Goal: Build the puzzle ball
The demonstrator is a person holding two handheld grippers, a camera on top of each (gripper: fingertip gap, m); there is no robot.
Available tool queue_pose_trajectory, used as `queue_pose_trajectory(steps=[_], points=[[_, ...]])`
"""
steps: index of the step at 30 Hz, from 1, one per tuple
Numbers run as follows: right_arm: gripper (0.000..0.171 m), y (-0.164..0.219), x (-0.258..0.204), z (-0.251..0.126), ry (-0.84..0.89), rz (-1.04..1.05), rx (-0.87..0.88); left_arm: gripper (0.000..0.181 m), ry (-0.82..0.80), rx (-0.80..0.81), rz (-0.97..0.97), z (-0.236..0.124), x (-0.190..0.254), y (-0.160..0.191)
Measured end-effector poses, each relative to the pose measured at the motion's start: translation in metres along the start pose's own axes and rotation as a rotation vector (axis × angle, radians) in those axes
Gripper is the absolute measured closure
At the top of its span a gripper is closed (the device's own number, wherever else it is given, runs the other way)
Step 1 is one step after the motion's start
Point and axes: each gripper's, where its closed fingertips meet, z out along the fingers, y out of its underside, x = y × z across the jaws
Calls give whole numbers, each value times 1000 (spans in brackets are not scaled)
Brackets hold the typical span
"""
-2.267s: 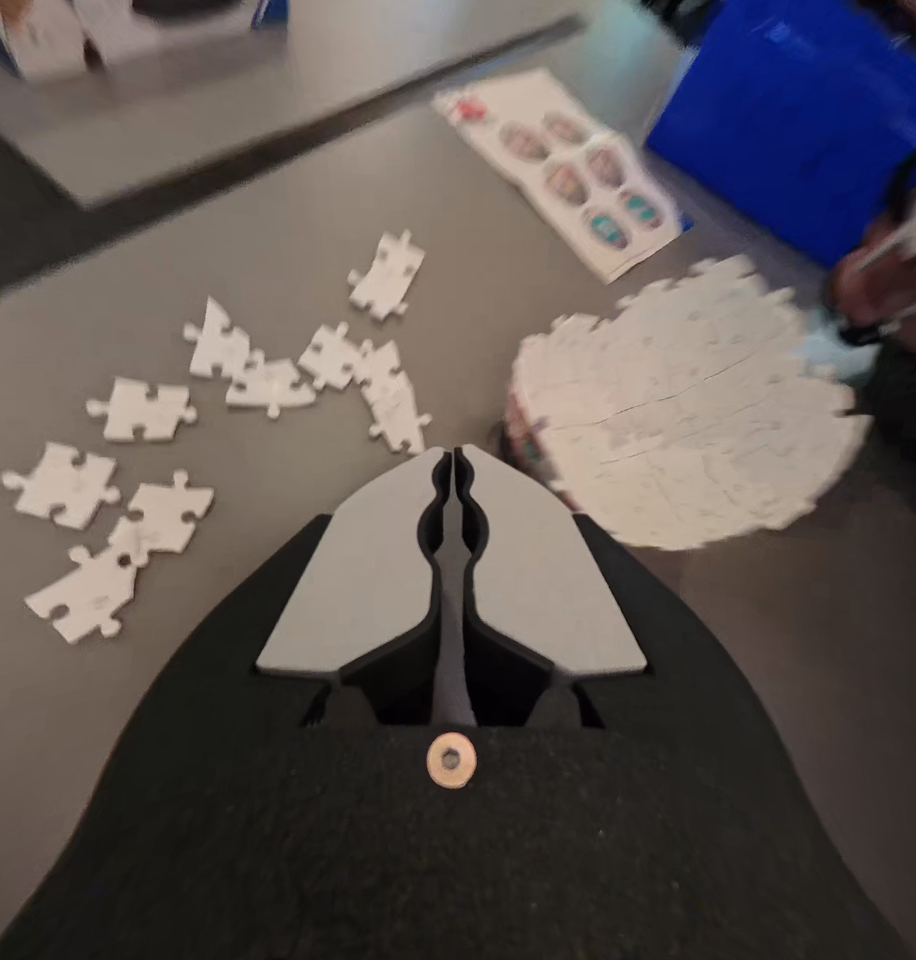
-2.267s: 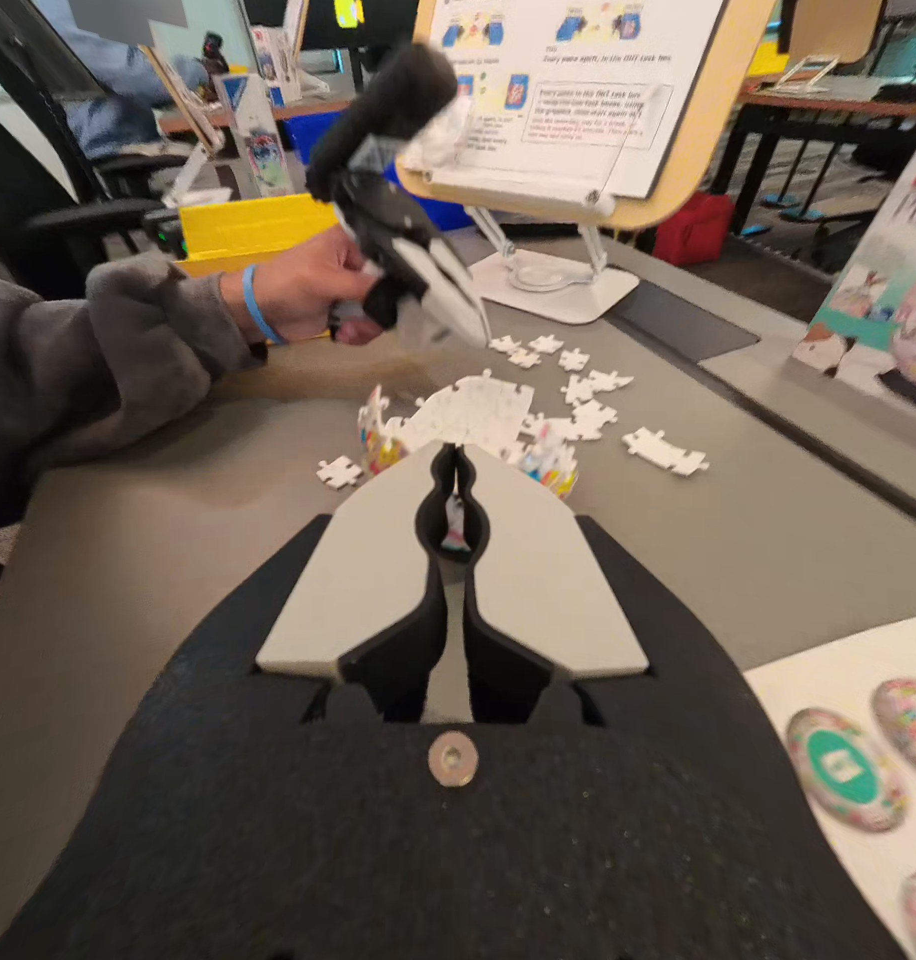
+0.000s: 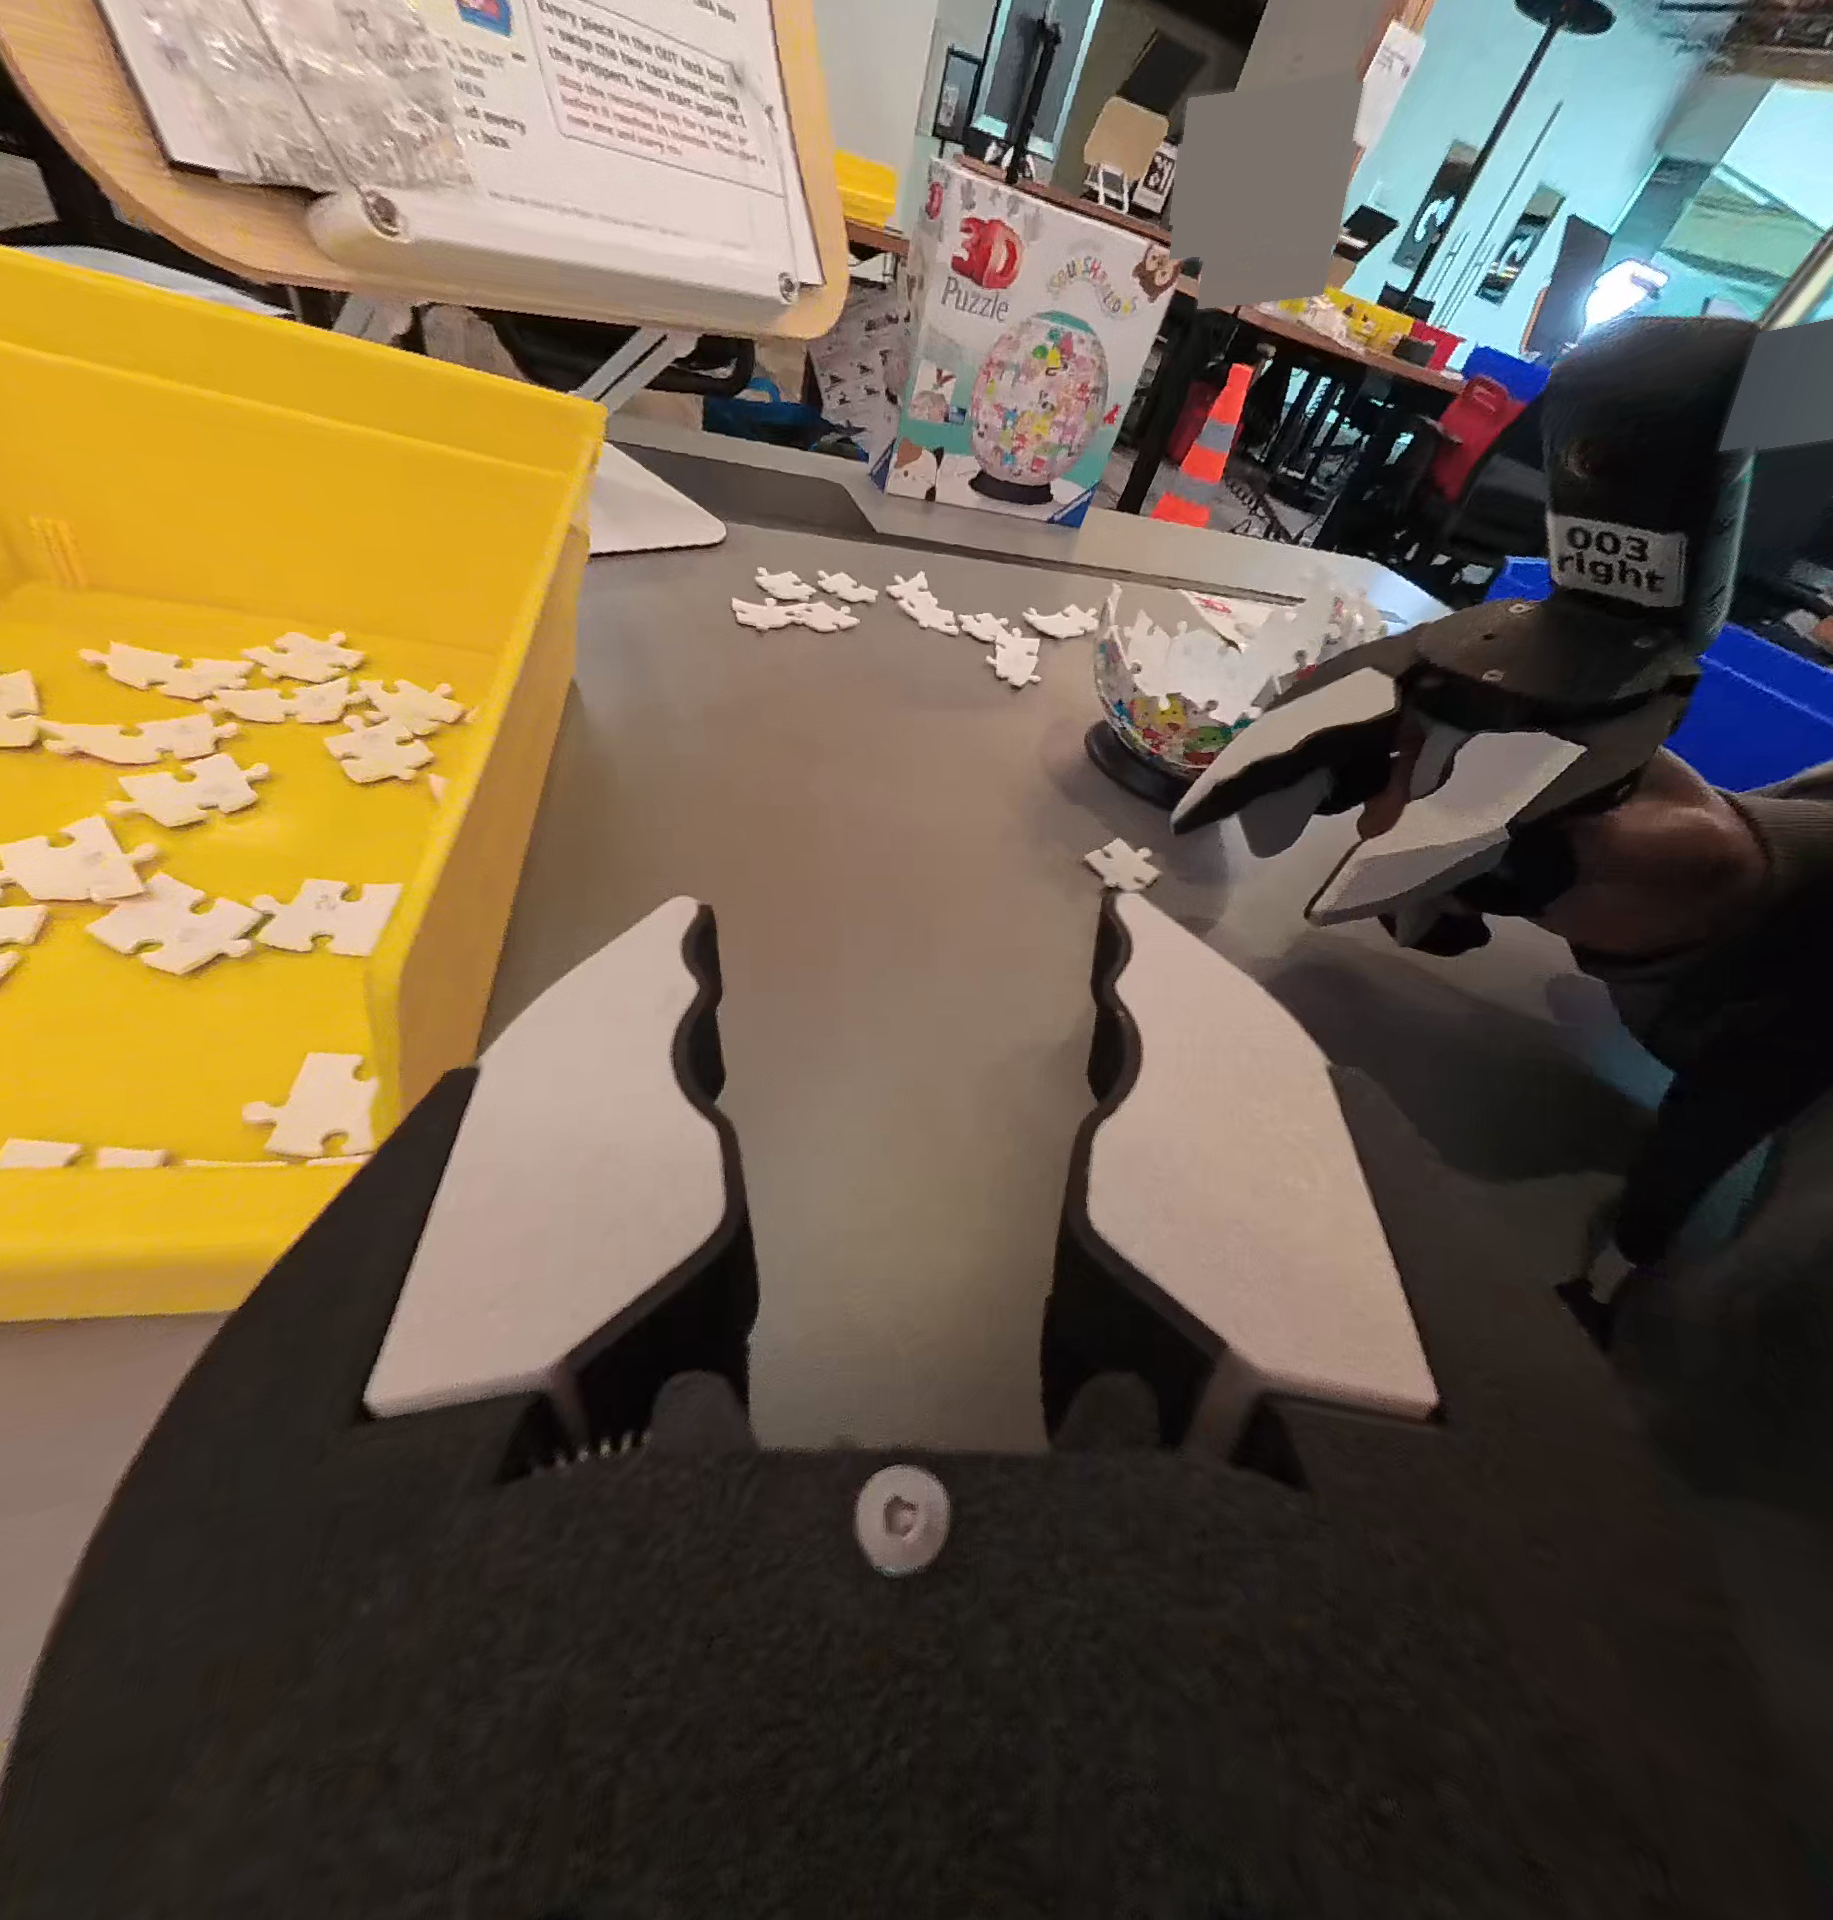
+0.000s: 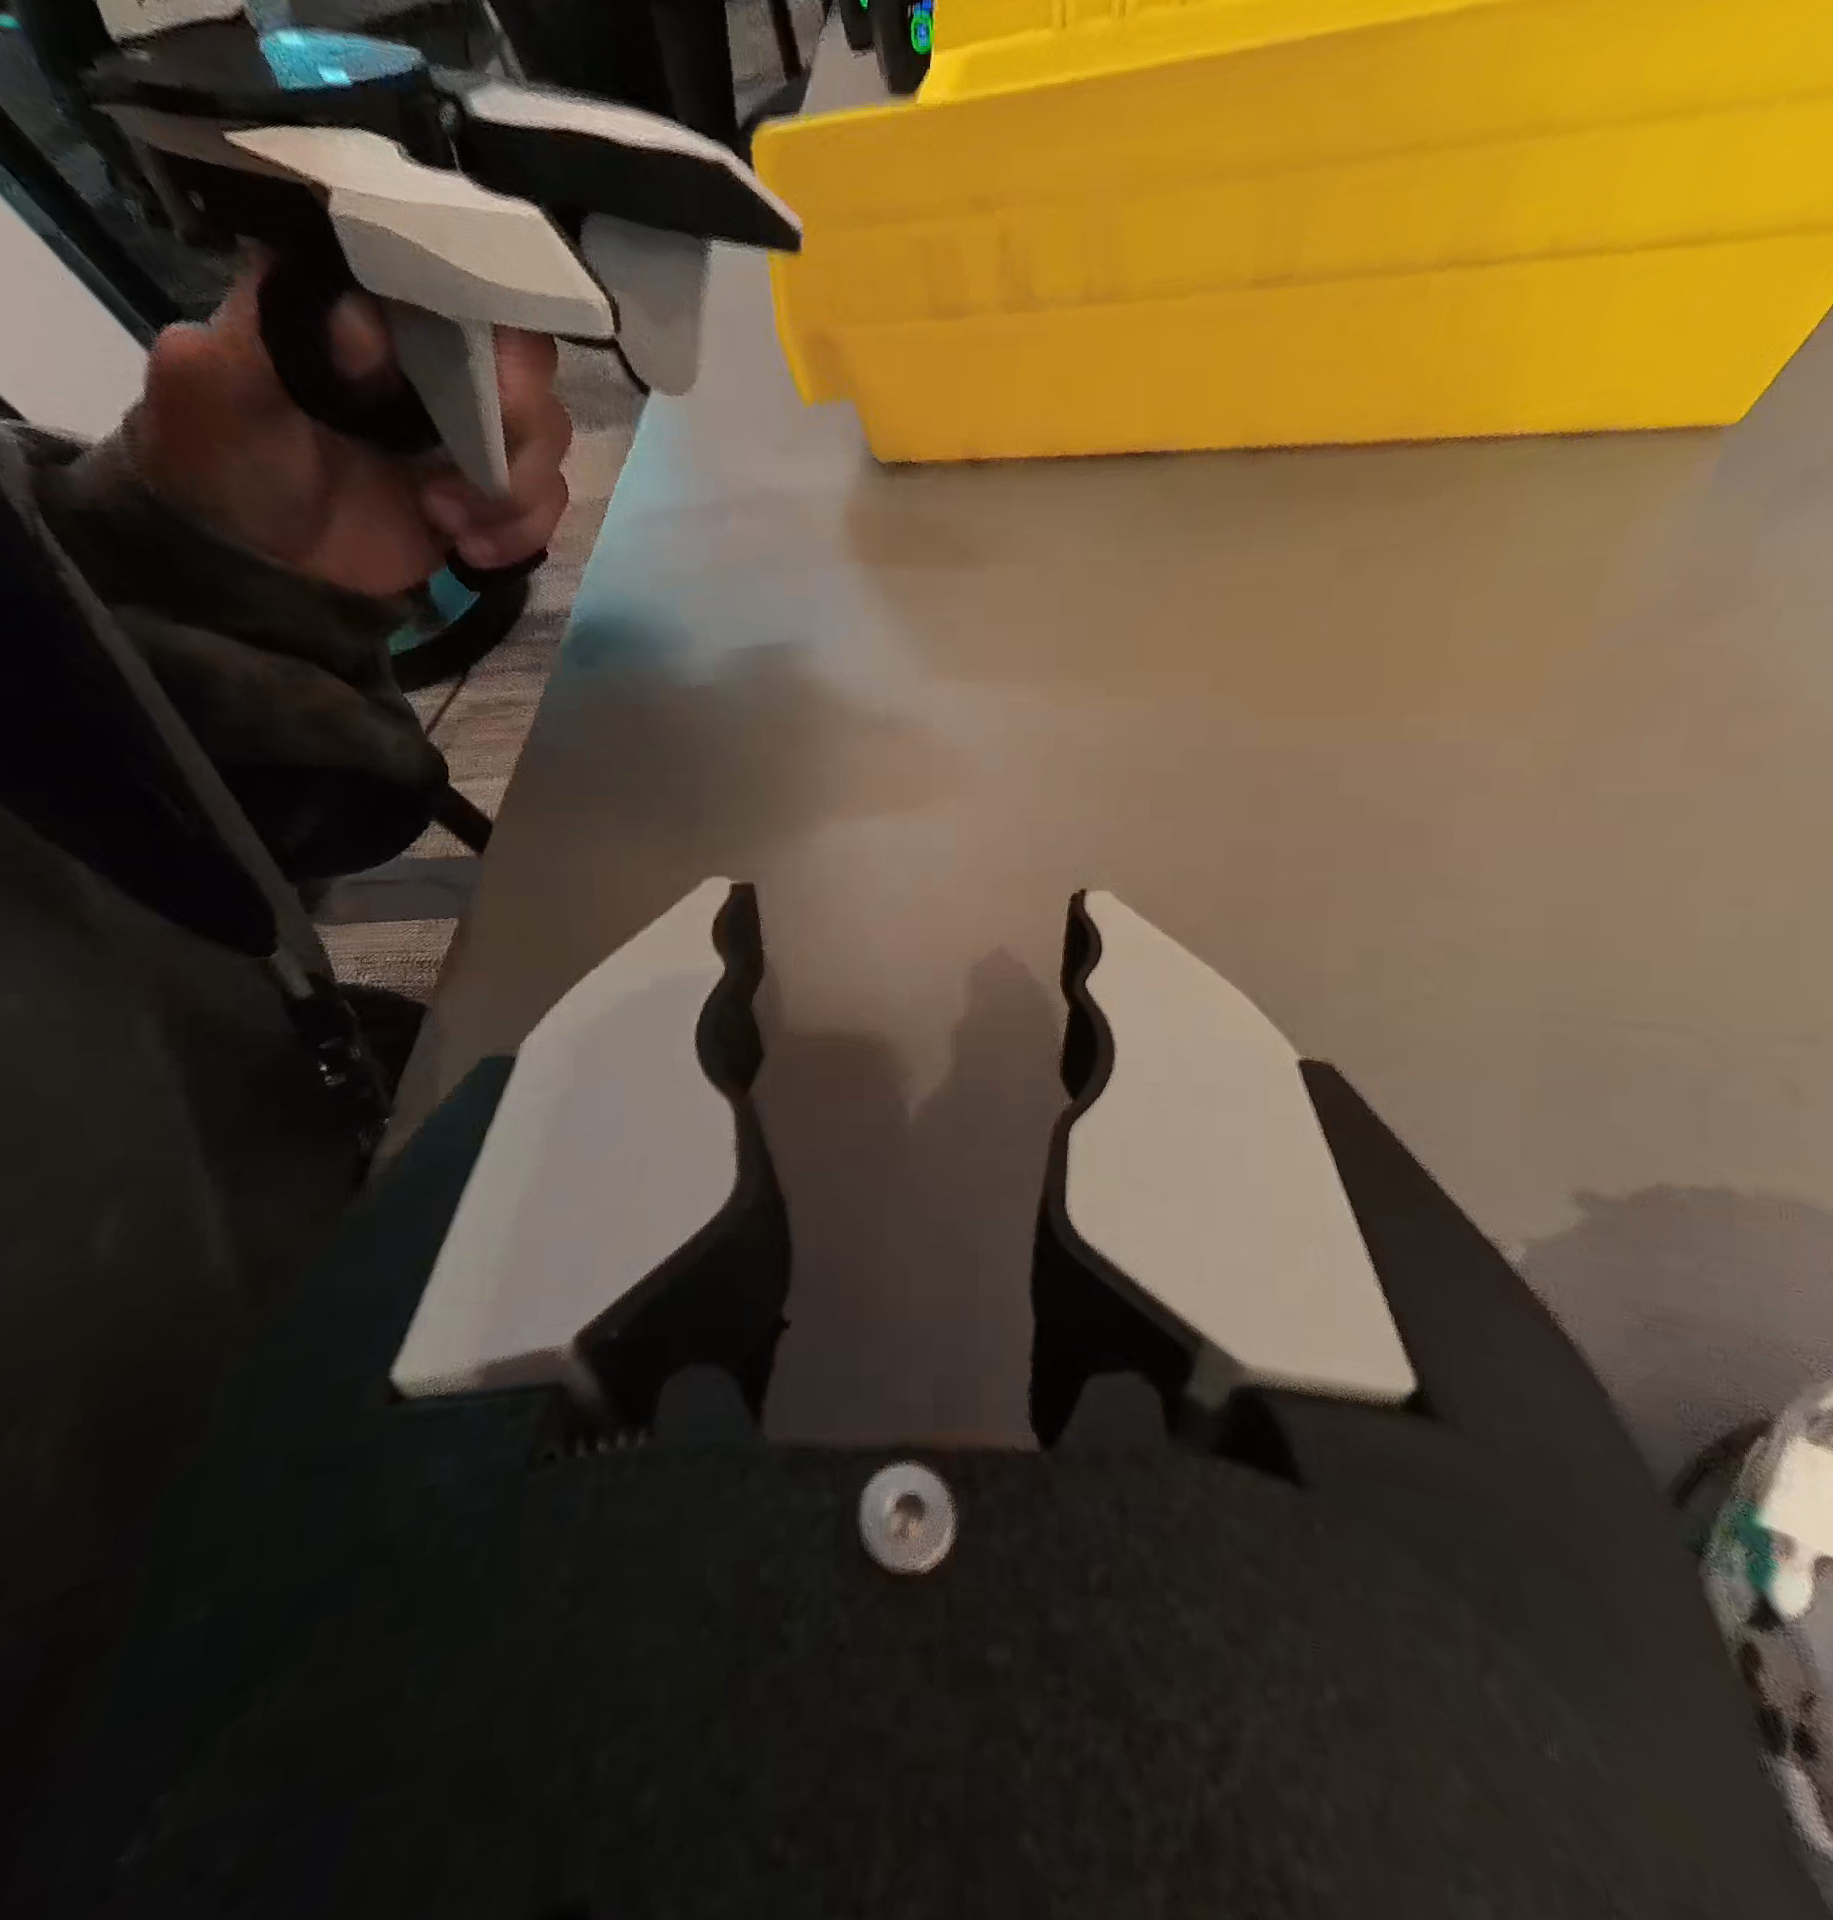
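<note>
Both jaws gape wide and empty: left gripper (image 3: 901, 914) at lower centre, right gripper (image 4: 907, 894) likewise; half-built puzzle ball (image 3: 1203, 675) sits upper right.

Orange traffic cone (image 3: 1208, 442) behind grey table (image 3: 891, 790); blue bin (image 3: 1764, 707) right.

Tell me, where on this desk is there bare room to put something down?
The widest bare patch of desk runs between the yellow bin and the half-built puzzle ball, straight ahead of the open left gripper. It is crowded farther back, where loose pieces lie, and inside the bin. One single piece lies by the right gripper.
</note>
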Motion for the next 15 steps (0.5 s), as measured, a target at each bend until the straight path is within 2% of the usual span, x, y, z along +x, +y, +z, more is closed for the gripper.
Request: queue_pose_trajectory(steps=[8, 10, 11, 12, 15], points=[[116, 13, 0, 15, -41, -1, -81, 116, -49, 31, -10, -12, -23, -9], [116, 13, 0, 15, -52, -5, -84, 124, -51, 22, 16, -20, -34, -23], [116, 13, 0, 15, -55, -7, -86, 123, -48, 8, 36, -24, -41, -35], [116, 13, -1, 14, -58, -9, -84, 119, -35, -37, 57, -28, -49, -44], [118, 15, -3, 9, -70, -17, -78, 129, -47, -224, 139, -37, -88, -71]])
